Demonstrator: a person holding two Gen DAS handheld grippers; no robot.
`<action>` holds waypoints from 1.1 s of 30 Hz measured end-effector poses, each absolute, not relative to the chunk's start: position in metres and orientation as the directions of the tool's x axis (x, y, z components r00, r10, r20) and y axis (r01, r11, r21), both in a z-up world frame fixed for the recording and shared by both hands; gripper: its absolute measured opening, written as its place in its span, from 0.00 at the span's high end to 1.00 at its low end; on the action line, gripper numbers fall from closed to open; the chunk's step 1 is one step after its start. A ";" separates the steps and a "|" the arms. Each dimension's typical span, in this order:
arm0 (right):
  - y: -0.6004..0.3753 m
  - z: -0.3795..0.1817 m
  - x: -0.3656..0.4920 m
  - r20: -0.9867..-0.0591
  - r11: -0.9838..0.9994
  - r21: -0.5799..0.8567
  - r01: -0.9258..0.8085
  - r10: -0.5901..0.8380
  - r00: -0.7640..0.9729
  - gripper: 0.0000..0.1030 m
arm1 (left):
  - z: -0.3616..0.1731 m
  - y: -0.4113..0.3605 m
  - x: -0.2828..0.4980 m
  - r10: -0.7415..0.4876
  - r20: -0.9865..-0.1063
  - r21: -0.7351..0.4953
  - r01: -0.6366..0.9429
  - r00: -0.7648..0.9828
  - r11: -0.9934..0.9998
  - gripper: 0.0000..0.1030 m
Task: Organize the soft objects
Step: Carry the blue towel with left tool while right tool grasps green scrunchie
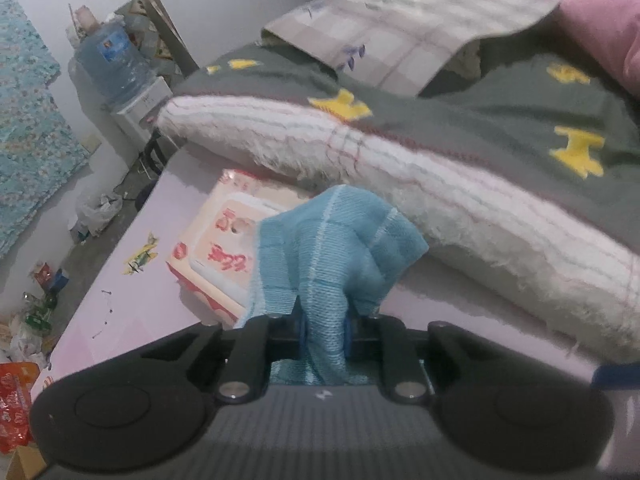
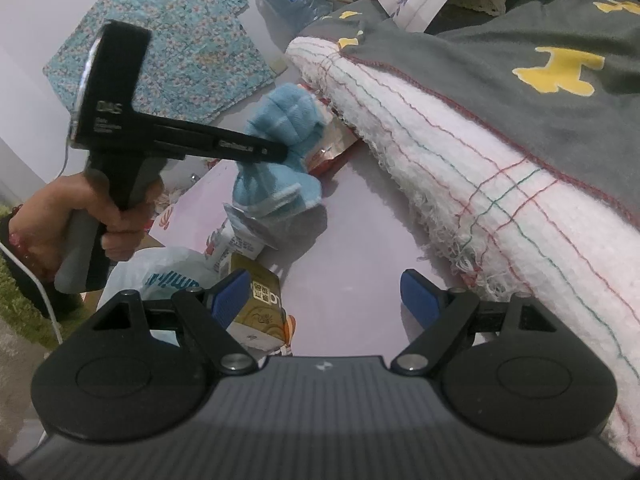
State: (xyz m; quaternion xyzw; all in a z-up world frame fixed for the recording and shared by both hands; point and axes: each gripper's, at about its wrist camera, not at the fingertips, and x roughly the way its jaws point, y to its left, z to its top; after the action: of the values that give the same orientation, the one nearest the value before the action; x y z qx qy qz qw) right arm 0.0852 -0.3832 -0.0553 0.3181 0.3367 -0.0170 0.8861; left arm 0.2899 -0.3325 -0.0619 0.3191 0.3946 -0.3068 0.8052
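My left gripper (image 1: 326, 326) is shut on a light blue cloth (image 1: 340, 240), bunched and lifted above the pink table (image 1: 140, 300). The right wrist view shows the same cloth (image 2: 284, 132) hanging from the left gripper (image 2: 276, 152), held by a hand. My right gripper (image 2: 324, 296) is open and empty, low over the table (image 2: 360, 220). A white fringed towel (image 1: 460, 200) under a grey cloth with yellow shapes (image 1: 520, 120) lies to the right; the towel (image 2: 480, 184) and the grey cloth (image 2: 540, 60) also show in the right wrist view.
A pink-and-white wipes pack (image 1: 224, 240) lies on the table behind the blue cloth. A gold box (image 2: 260, 308), small packets (image 2: 244, 240) and a white plastic bag (image 2: 160, 276) sit near my right gripper's left finger. A water jug (image 1: 112, 60) stands beyond the table.
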 end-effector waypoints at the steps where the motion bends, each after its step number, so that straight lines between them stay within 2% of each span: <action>1: -0.384 -0.054 0.084 -0.605 0.797 0.552 0.244 0.182 0.775 0.20 | -0.056 -0.330 0.289 -0.251 -0.823 0.271 0.741 0.509 0.615 0.84; 5: -0.386 -0.046 0.078 -0.590 0.798 0.553 0.241 0.170 0.789 0.20 | -0.028 -0.315 0.283 -0.290 -0.785 0.252 0.711 0.547 0.657 0.84; 17: -0.381 -0.019 0.050 -0.544 0.800 0.565 0.202 0.177 0.821 0.20 | 0.054 -0.242 0.222 -0.409 -0.687 0.087 0.627 0.601 0.774 0.84; 23: -0.378 -0.012 0.029 -0.538 0.797 0.579 0.175 0.212 0.816 0.20 | 0.065 -0.198 0.176 -0.455 -0.650 -0.002 0.597 0.609 0.802 0.84; 33: -0.353 -0.015 0.004 -0.598 0.828 0.552 0.099 0.311 0.739 0.20 | 0.059 -0.135 0.109 -0.479 -0.601 -0.112 0.526 0.639 0.843 0.84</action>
State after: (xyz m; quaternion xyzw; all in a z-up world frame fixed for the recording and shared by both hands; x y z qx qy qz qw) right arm 0.0043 -0.3530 -0.0153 0.2873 0.3565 0.0598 0.8870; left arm 0.1094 -0.1349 0.0589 0.0365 0.3211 -0.2778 0.9046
